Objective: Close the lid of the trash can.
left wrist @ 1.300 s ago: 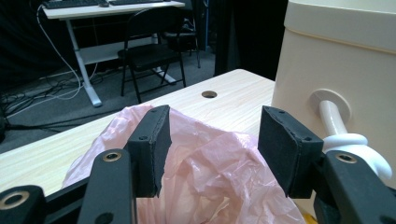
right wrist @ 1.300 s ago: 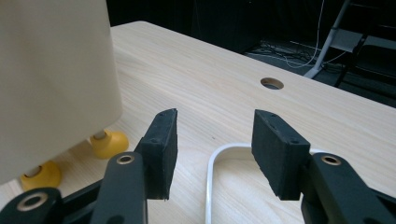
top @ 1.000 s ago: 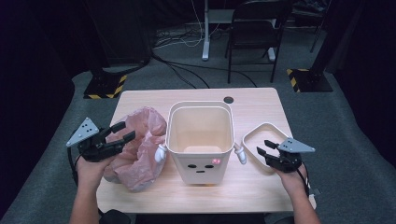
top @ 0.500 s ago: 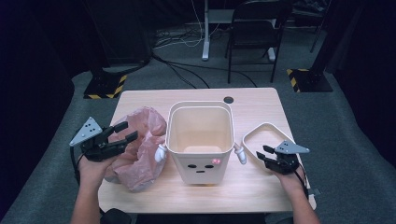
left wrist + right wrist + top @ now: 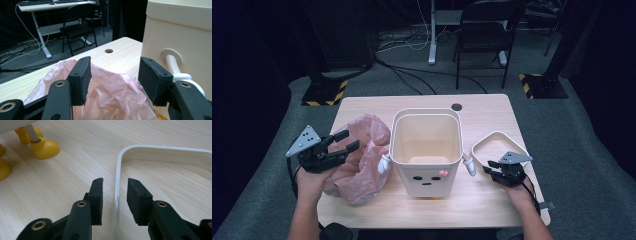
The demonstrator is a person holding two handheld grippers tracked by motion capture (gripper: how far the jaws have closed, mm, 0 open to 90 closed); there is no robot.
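One cream plastic bin with a face (image 5: 427, 150), one crumpled pink plastic bag (image 5: 362, 155) and one white plastic ring frame (image 5: 484, 142) sit on the wooden surface (image 5: 482, 112). The left gripper (image 5: 346, 141) has wide-open, empty jaws at the bag; the right gripper (image 5: 115, 186) has half-open jaws around the frame.

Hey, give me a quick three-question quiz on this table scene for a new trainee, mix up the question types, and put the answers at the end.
1. True or false: the right tongs already squeeze the white frame.
2. Multiple choice: what lies just beyond the left tongs? A) a blue towel B) a pink plastic bag C) a metal bowl
3. Fill in: the cream bin with the face stands on small ____ feet.

Key
1. False: the jaws sit either side of the frame's rim, with a gap on both sides.
2. B
3. yellow
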